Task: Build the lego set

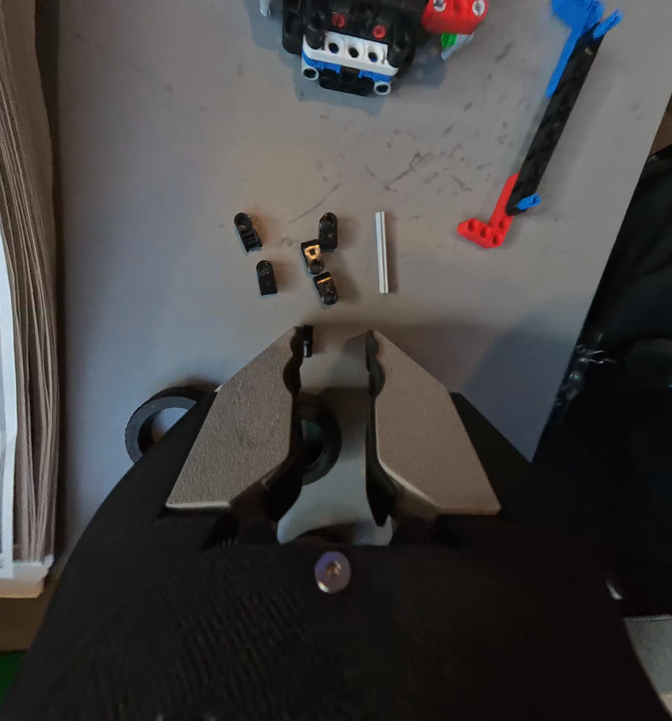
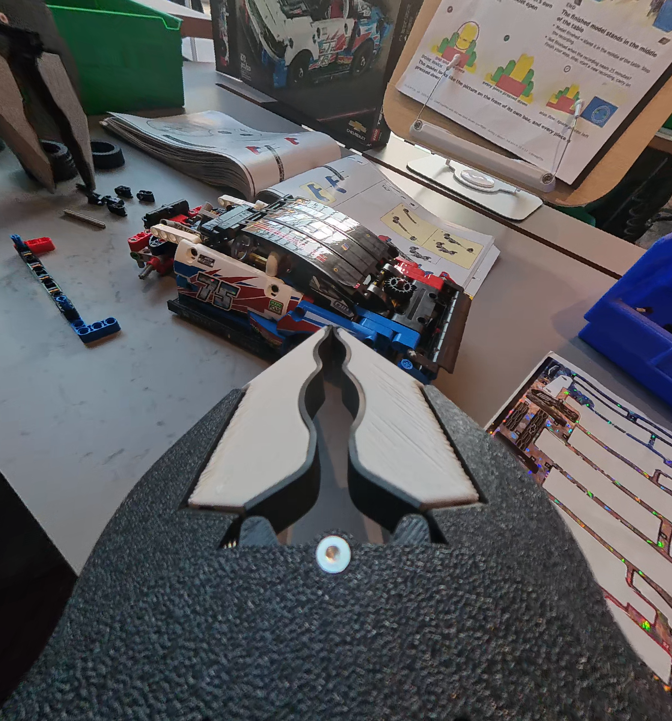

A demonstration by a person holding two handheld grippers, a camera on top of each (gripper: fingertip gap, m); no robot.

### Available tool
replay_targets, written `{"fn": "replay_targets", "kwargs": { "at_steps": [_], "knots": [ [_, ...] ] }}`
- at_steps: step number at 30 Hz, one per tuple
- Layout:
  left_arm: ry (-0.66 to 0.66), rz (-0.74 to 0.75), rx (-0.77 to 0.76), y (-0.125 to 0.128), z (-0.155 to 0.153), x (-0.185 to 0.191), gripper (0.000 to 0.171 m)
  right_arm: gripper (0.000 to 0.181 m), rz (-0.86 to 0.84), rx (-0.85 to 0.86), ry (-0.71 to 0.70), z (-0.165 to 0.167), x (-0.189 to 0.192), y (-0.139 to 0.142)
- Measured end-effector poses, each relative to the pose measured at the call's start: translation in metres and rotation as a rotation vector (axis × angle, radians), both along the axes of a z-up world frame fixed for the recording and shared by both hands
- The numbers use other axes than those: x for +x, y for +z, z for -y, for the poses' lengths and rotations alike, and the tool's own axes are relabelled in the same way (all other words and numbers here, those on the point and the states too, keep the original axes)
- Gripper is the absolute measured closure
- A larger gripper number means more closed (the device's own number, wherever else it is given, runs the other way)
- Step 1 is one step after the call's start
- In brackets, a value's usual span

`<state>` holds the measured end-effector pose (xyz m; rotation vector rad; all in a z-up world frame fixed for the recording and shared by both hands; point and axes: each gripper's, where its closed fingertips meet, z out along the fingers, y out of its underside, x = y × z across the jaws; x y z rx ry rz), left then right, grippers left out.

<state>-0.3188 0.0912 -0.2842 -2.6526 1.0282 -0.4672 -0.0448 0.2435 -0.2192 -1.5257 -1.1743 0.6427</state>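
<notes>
left gripper (image 1: 336,339): fingers part-open over surface, a small black piece at left tip, hold unclear | black connectors (image 1: 315,255) just beyond, grey axle (image 1: 381,253) lengthwise far-near | right gripper (image 2: 332,331): closed, empty, near car (image 2: 287,281)

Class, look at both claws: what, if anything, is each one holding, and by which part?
Neither holds anything. The left claw is open above the loose black connectors, one lying by its fingertip. The right claw is shut on nothing.

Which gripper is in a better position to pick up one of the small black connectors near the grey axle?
Left. The left gripper is open, pointing at the small black connectors just beyond its tips. The right gripper is shut and sits by the car model, farther from them.
</notes>
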Motion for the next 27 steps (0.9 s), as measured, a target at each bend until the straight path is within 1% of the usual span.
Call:
{"fn": "replay_targets", "kwargs": {
  "at_steps": [2, 6, 7, 9, 11, 12, 14, 15, 16, 18, 20, 24, 27],
  "knots": [
    [-0.052, -0.021, 0.027, 0.002, 0.004, 0.003, 0.139, 0.181, -0.005, -0.004, -0.003, -0.001, 0.002, 0.0],
    [-0.107, -0.029, 0.059, 0.004, 0.008, 0.008, 0.128, 0.181, -0.012, -0.007, -0.003, -0.003, 0.004, 0.001],
    [-0.1, -0.027, 0.052, 0.001, 0.009, 0.008, 0.125, 0.181, -0.011, -0.007, -0.002, -0.003, 0.004, 0.001],
    [-0.072, -0.002, 0.036, 0.0, 0.008, 0.009, 0.125, 0.181, -0.005, -0.003, 0.001, -0.003, 0.003, 0.0],
    [-0.062, -0.026, 0.018, 0.0, 0.01, 0.006, 0.122, 0.181, 0.001, 0.003, 0.005, -0.003, 0.002, 0.0],
    [-0.055, -0.043, 0.035, 0.001, 0.008, 0.005, 0.121, 0.181, 0.002, 0.006, 0.005, -0.002, 0.002, 0.0],
    [-0.068, -0.007, 0.059, 0.005, 0.008, 0.012, 0.123, 0.181, -0.003, 0.009, 0.004, -0.002, 0.003, 0.001],
    [-0.074, -0.011, 0.037, 0.001, 0.011, 0.013, 0.119, 0.181, -0.007, 0.009, 0.004, -0.002, 0.003, 0.001],
    [-0.068, -0.007, 0.049, 0.001, 0.009, 0.014, 0.121, 0.181, -0.011, 0.007, 0.003, -0.002, 0.003, 0.002],
    [-0.054, 0.036, 0.034, 0.008, 0.011, 0.016, 0.115, 0.181, -0.016, 0.008, 0.001, -0.002, 0.004, 0.003],
    [-0.013, 0.058, 0.055, 0.016, 0.006, 0.011, 0.112, 0.181, -0.017, 0.01, -0.001, -0.002, 0.005, 0.003],
    [0.031, 0.061, 0.076, 0.023, 0.006, -0.003, 0.113, 0.181, -0.018, 0.008, -0.003, -0.002, 0.005, 0.003],
    [0.071, 0.053, 0.126, 0.039, 0.012, -0.019, 0.115, 0.181, -0.017, 0.01, -0.001, -0.002, 0.005, 0.003]
  ]
}}
